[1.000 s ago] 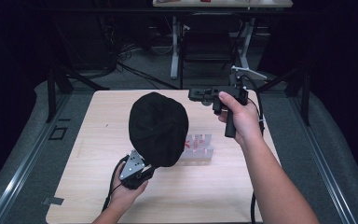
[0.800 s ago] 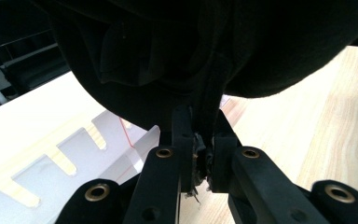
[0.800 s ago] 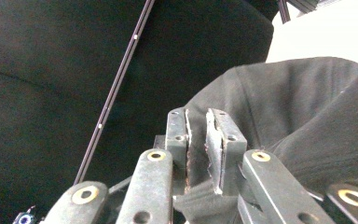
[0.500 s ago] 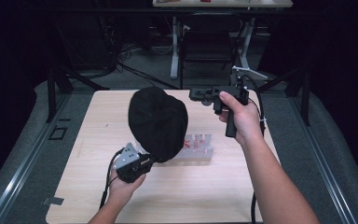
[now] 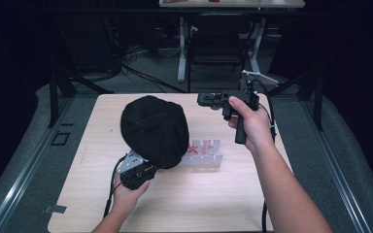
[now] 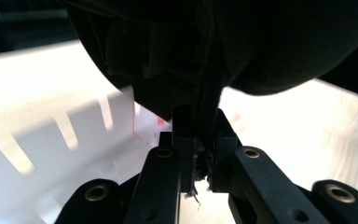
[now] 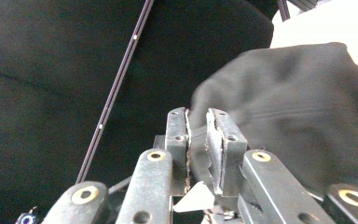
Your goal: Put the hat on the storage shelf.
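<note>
Matt black cloth on the cap (image 5: 154, 130), soft and creased; pale wood grain shows on the table (image 5: 213, 194), smooth finish; clear glossy plastic for the rack (image 5: 205, 154); black matt metal jaw links with brass-coloured rivets on the left gripper (image 6: 200, 140)

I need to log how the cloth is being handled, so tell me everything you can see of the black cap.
The black cap is a soft, rounded piece of dark matte fabric with folds and a seam on its underside, shown in the left gripper view. It hangs raised above the wooden table, over the clear slotted rack. The left gripper is clamped on its lower edge. In the right gripper view the right gripper points at it with narrow jaws; whether they pinch the cloth is unclear.
</note>
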Tool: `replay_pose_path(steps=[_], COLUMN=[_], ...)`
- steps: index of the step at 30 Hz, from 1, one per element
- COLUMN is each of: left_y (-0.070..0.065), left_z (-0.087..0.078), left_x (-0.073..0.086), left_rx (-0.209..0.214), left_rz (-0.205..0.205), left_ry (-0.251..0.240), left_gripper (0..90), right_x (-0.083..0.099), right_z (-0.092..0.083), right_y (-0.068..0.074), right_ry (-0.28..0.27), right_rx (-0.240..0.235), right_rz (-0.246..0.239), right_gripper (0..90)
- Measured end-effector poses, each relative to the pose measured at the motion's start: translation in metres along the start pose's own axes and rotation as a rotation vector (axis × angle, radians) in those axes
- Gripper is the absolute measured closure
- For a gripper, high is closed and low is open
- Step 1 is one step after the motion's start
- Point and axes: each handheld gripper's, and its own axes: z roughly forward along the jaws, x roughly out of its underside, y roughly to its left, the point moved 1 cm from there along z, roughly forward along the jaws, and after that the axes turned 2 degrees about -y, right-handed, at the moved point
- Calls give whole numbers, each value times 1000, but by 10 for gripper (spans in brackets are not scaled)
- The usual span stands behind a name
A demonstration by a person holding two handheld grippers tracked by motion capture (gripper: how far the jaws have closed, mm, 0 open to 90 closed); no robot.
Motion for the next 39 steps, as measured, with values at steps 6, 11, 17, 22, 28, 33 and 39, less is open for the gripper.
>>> replay_pose_path(steps=[6, 11, 17, 22, 28, 33, 39], left_y=[-2, 0, 0, 2, 2, 6, 14], left_z=[3, 1, -1, -7, -18, -27, -39], left_x=[0, 5, 5, 4, 1, 3, 5], left_rx=[-7, -27, -62, -66, -72, -81, -103], left_rz=[-41, -76, -75, -93, -114, -115, -124], left_ry=[-24, -28, -17, 10, 12, 38, 42], left_gripper=[848, 829, 746, 610, 515, 490, 491], right_x=[-1, 0, 1, 1, 6, 14, 22], right_z=[-3, -3, -5, -9, -13, -16, -19], right_y=[-4, -7, -8, -10, -9, -12, -15], right_ry=[0, -4, -3, -5, 0, 19, 26], right_rx=[6, 5, 13, 19, 73, 118, 184], right_rz=[3, 10, 7, 4, -30, -62, -99], right_gripper=[784, 774, 757, 748, 735, 732, 732])
